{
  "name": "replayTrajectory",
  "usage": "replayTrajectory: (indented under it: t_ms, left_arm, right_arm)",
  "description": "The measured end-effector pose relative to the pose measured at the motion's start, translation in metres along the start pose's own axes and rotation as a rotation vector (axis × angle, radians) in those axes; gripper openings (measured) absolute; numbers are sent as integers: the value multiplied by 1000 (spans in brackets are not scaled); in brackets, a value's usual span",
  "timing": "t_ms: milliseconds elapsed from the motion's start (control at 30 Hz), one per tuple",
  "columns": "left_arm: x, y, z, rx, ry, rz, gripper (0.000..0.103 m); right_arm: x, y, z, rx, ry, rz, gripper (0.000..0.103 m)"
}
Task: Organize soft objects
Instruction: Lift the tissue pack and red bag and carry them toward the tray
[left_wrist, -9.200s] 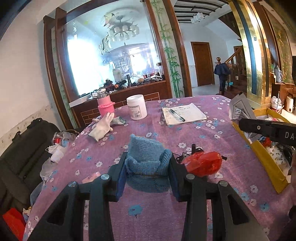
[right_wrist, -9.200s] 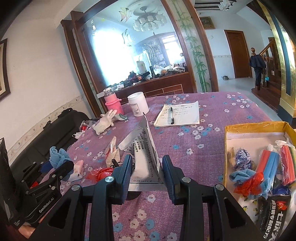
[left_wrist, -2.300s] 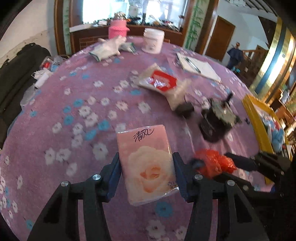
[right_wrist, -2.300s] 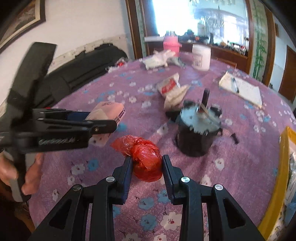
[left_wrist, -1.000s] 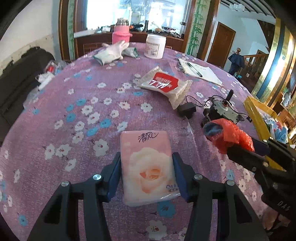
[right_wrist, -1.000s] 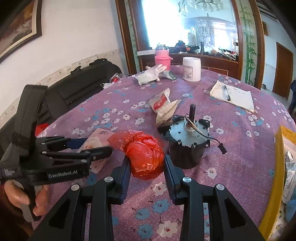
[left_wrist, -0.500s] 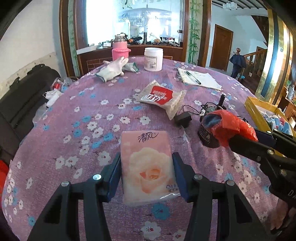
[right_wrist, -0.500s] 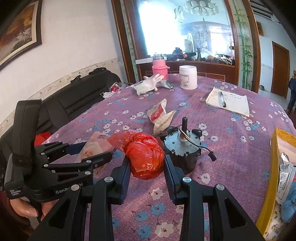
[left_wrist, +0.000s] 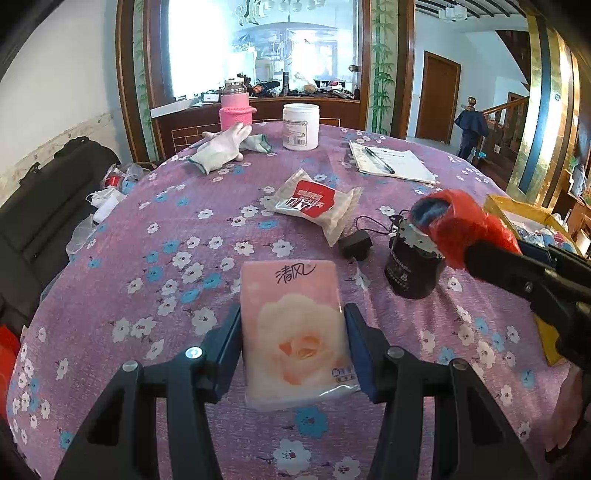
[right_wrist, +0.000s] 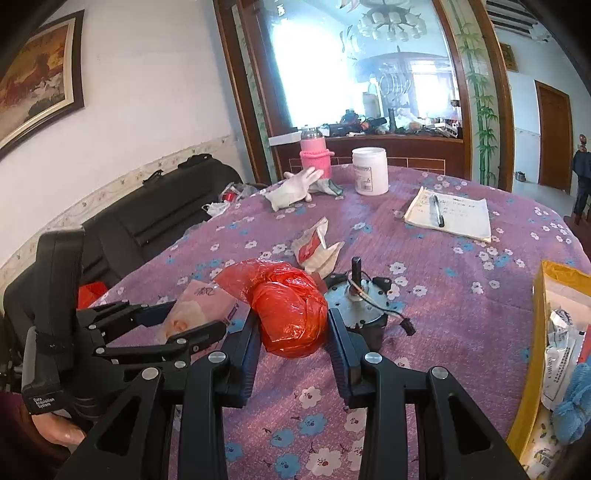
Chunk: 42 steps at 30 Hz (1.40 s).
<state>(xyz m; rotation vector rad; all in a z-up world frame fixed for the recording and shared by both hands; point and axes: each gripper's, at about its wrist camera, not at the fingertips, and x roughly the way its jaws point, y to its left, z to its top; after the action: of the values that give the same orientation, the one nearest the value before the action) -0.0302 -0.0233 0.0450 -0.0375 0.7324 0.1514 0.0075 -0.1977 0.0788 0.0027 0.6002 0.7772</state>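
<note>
Centrally, floral table (left_wrist: 155, 236) lies bare left of the motor (left_wrist: 410, 266); yellow box (right_wrist: 537, 354) lines its right edge. Left gripper (left_wrist: 293, 343) pinches the tissue pack (left_wrist: 295, 328); right gripper (right_wrist: 291, 332) clamps the red bag (right_wrist: 288, 306), raised above the cloth.

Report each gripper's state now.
Left gripper: closed on the pink tissue pack.
Right gripper: closed on the red plastic bag.
</note>
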Motion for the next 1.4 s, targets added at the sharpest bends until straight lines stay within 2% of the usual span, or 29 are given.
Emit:
replayTrajectory:
  t_ms: [633,900,1033,1267,1400]
  left_arm:
    - [-13,-25,7,47,-35,-20,52]
    - [-16,-35,12,53,-43,-41,52]
    - [-17,-42,15,63,-51,-51,52]
    - [-17,-59,20,85,-51,-73,52]
    - [-20,-73,24,105,-59,-94,52]
  right_arm:
    - [-18,-19,9,58,-61,-26,37]
    - [-24,-24,10,42,-87,-190,37]
    - [-29,-33,13,66,-96,-209,37]
    - [-38,-41,15,51,-118,-370,37]
    - [-43,-51,16,80,-119,-402,37]
